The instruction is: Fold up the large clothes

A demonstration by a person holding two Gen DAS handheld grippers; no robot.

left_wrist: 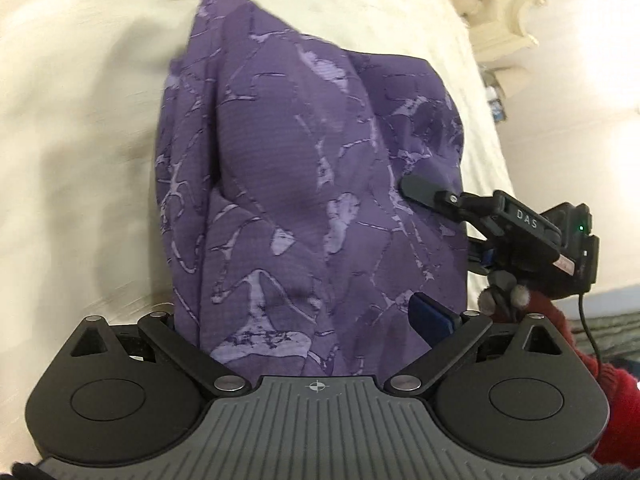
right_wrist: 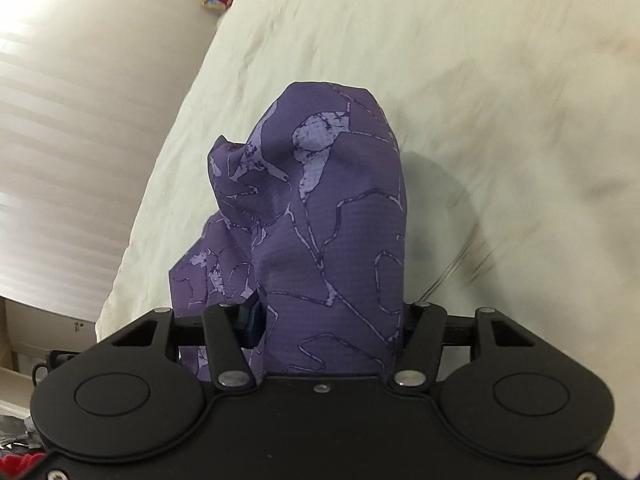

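Clearly, we set down this moment line by line.

Step in hand: we judged that we were carrying a gathered edge of the purple garment (left_wrist: 304,184) over the bed, both grippers lifting it, mid-fold.

Left gripper (left_wrist: 316,320): its jaws stood fairly wide, with a thick bunch of the cloth between them; one blue pad (left_wrist: 430,320) showed beside the fabric. Whether the pads really pressed on the cloth, we could not tell.

Right gripper (right_wrist: 328,320): its jaws stood about half open around a thick bundle of the garment, which filled the gap from side to side, so we read it as gripped. From the left wrist view, one of its black fingers (left_wrist: 424,190) lay against the right edge of the cloth.

Place of the garment: it hung forward from both grippers, above the cream bedsheet (left_wrist: 80,140), its far end near or on the sheet.

Material: thin woven cloth with a fine grid texture, dark purple with pale lilac branching marks; it fell in soft, deep folds.

Surroundings: a cream tufted headboard (left_wrist: 492,12) stood behind the bed; a red sleeve (left_wrist: 552,312) showed under the right gripper.

Next move: we thought that the bundle should be lowered and laid flat, edges aligned, before any release.
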